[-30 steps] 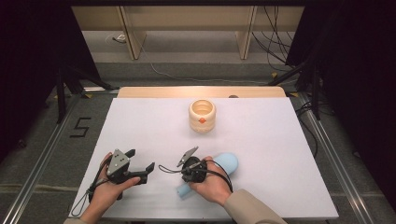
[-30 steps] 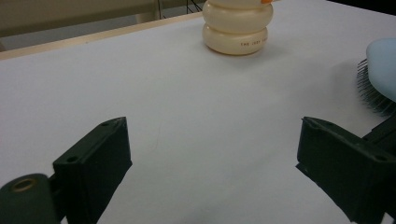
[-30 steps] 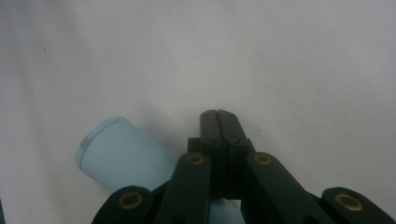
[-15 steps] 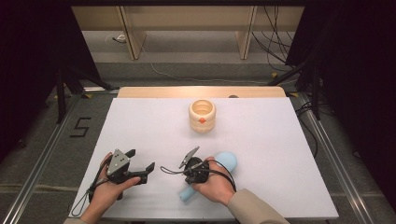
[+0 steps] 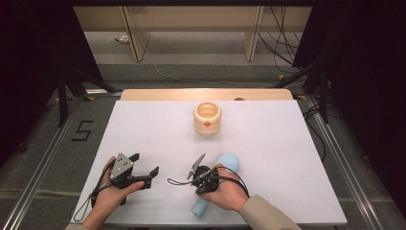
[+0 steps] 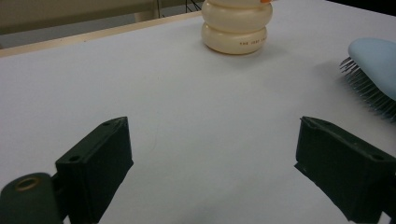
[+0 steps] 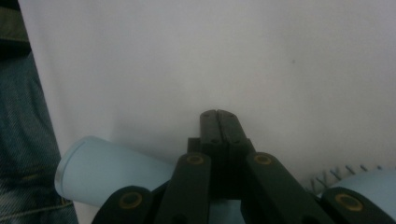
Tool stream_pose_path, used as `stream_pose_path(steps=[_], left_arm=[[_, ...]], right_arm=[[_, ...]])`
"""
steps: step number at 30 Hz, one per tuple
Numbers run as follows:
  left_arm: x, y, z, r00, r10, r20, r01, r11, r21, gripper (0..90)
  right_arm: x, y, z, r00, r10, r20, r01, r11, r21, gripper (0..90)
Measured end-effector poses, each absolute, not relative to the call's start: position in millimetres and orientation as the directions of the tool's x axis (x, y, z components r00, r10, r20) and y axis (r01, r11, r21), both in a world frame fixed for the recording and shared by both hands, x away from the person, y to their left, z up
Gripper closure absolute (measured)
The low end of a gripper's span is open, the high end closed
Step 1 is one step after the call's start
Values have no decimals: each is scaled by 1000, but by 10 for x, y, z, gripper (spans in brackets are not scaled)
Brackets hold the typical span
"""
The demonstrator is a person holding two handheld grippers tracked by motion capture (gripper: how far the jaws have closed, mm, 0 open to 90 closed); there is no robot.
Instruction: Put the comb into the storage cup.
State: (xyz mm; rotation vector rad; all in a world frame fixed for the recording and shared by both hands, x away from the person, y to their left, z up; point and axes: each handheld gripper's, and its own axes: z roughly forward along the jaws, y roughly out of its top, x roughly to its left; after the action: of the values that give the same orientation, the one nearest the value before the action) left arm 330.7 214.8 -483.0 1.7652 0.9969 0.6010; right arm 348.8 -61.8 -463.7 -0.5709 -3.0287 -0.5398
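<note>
We see the right claw (image 5: 200,184) with jaws pressed together, empty, above the light blue hairbrush (image 5: 225,163) lying near the desk (image 5: 287,158) front edge. Left claw (image 5: 143,170) spread wide, empty, resting left of it. Cream jar (image 5: 207,118) farther back.

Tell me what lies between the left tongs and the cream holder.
Nothing: in the left gripper view, bare white table runs from the open left tongs to the cream holder. The blue hairbrush sits off to the side.
</note>
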Motion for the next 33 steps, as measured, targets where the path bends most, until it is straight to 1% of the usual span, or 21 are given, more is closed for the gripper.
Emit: stream_pose_path(steps=[7, 21, 23, 27, 33], left_arm=[[3308, 2140, -4833, 542, 840, -43, 355, -181, 917, 102], [3312, 2139, -4837, 541, 839, -46, 357, -179, 917, 104], [3313, 2139, -4838, 541, 840, -48, 358, -179, 917, 104], [3312, 2137, -4837, 542, 839, -47, 358, -180, 916, 105], [3314, 2139, -4839, 540, 840, -49, 359, -177, 916, 105]], right_arm=[[3467, -741, -4636, -942, 323, 91, 334, 887, 319, 900], [3389, -958, -4600, -950, 288, 121, 309, 924, 227, 900], [3381, -991, -4592, -945, 301, 128, 322, 923, 211, 900], [3387, -1057, -4594, -947, 295, 129, 316, 926, 204, 900], [3377, -1268, -4585, -931, 332, 150, 356, 918, 177, 900]])
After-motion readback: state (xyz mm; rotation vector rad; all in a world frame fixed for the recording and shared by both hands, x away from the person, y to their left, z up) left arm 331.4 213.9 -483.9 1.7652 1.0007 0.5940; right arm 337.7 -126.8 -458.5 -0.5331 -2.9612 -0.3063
